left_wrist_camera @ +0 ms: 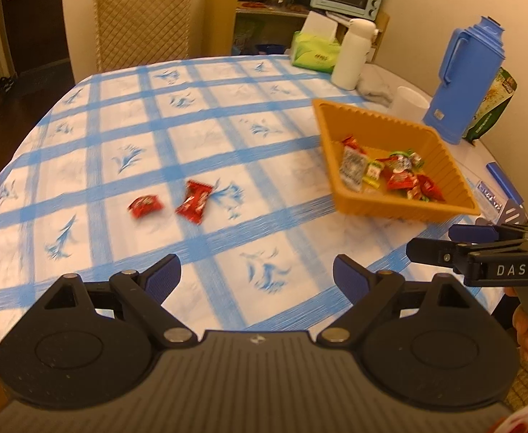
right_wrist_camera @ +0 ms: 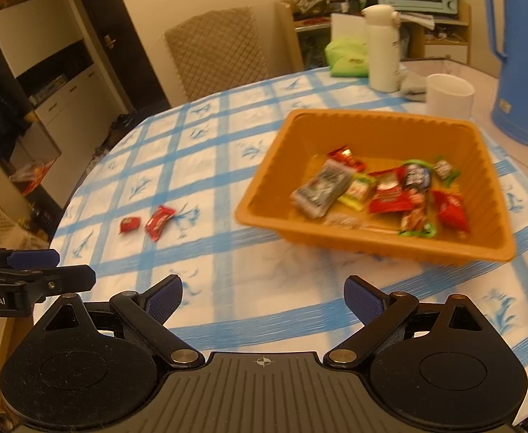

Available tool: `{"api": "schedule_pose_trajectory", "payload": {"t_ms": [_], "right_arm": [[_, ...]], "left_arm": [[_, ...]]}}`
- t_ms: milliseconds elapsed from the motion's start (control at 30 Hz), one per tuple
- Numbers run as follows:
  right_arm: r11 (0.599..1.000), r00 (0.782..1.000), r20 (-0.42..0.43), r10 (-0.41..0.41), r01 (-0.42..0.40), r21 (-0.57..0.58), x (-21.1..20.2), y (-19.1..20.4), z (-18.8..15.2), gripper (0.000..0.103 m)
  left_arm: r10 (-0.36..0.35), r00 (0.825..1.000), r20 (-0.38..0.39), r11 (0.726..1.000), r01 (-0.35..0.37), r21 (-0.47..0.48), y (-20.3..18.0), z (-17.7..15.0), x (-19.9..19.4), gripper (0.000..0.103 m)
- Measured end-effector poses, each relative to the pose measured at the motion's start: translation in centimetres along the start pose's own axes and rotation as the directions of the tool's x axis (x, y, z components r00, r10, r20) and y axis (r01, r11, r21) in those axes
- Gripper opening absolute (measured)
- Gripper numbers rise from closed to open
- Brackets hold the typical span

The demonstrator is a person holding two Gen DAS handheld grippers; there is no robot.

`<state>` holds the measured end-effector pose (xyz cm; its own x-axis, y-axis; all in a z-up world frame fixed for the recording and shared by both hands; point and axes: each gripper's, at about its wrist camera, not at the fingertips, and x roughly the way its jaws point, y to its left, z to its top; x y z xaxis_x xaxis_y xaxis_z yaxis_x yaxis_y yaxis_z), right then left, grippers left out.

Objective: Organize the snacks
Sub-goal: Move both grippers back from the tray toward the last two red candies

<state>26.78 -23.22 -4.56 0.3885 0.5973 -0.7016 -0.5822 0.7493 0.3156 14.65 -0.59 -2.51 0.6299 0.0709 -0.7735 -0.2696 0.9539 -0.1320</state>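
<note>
An orange tray (left_wrist_camera: pixel 383 115) (right_wrist_camera: pixel 275 166) sits on the blue-checked tablecloth and holds several wrapped snacks (left_wrist_camera: pixel 397 175) (right_wrist_camera: pixel 383 191). Two red snack packets lie loose on the cloth left of it: a small one (left_wrist_camera: pixel 145 205) (right_wrist_camera: pixel 130 224) and a longer one (left_wrist_camera: pixel 195 200) (right_wrist_camera: pixel 159 222). My left gripper (left_wrist_camera: pixel 256 274) is open and empty, hovering above the near table edge, short of the red packets. My right gripper (right_wrist_camera: pixel 262 297) is open and empty in front of the tray. Each gripper shows in the other's view, the right (left_wrist_camera: pixel 433 243) and the left (right_wrist_camera: pixel 73 269).
At the back right stand a blue thermos jug (left_wrist_camera: pixel 466 79) (right_wrist_camera: pixel 516 72), a white bottle (left_wrist_camera: pixel 352 54) (right_wrist_camera: pixel 383 48), a white cup (left_wrist_camera: pixel 410 103) (right_wrist_camera: pixel 449 95), a green tissue pack (left_wrist_camera: pixel 314 52) (right_wrist_camera: pixel 347 57) and a green bag (left_wrist_camera: pixel 495 104). A chair (left_wrist_camera: pixel 141 18) stands behind the table.
</note>
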Motion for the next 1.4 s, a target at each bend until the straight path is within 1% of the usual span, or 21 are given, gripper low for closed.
{"api": "schedule_pose_trajectory", "payload": {"t_ms": [333, 733, 967, 1100, 1400], "right_arm": [[0.999, 0.999, -0.034, 0.022, -0.023, -0.028, 2.1, 4.8, -1.3, 0.096], [0.996, 0.996, -0.081, 0.029, -0.035, -0.078, 6.4, 10.3, -1.9, 0.096], [0.994, 0.995, -0.093, 0.023, -0.033, -0.104, 8.9, 12.4, -1.3, 0.096], [0.993, 0.995, -0.098, 0.013, -0.024, -0.115, 10.3, 13.1, -0.7, 0.096], [0.991, 0.996, -0.094, -0.002, -0.011, -0.132, 12.8, 13.9, 0.6, 0.095]], "left_arm": [[0.031, 0.999, -0.015, 0.999, -0.032, -0.034, 4.7, -2.0, -1.2, 0.091], [0.074, 0.996, -0.044, 0.996, -0.077, -0.055, 9.6, -3.3, -0.6, 0.09], [0.093, 0.994, -0.051, 0.993, -0.097, -0.066, 12.3, -3.1, 0.4, 0.09], [0.102, 0.993, -0.052, 0.993, -0.105, -0.056, 13.3, -2.6, 1.2, 0.089], [0.106, 0.993, -0.046, 0.994, -0.108, -0.026, 14.4, -0.8, 3.8, 0.088]]}}
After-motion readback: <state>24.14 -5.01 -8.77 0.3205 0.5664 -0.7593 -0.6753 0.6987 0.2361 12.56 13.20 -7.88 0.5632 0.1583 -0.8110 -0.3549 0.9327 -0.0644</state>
